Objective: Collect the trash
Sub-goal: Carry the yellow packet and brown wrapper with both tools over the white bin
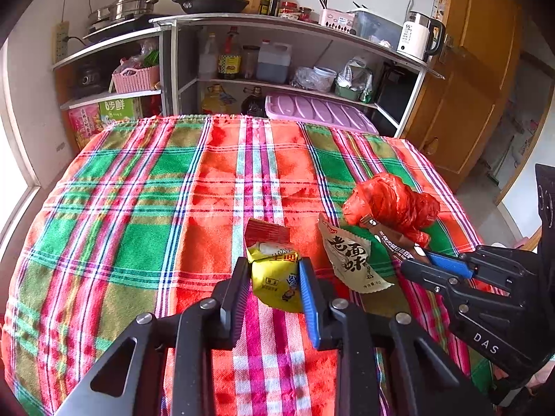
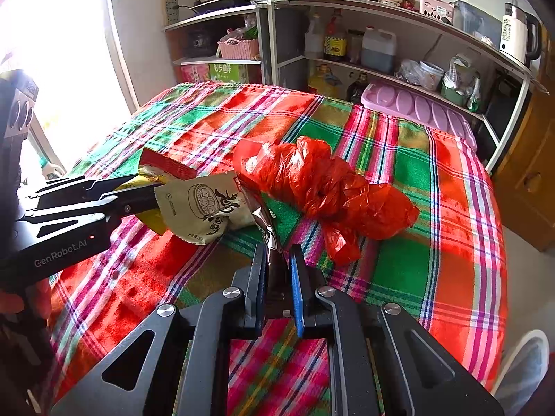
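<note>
yellow wrapper [image 1: 275, 282] in left tool [image 1: 274, 277], brown wrapper [image 2: 265, 223] in right tool [image 2: 277, 270]

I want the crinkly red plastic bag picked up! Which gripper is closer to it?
Right. The right gripper, clamping a brown foil wrapper, sits just beside the crumpled red plastic bag. The left gripper holds a yellow snack packet farther away.
</note>
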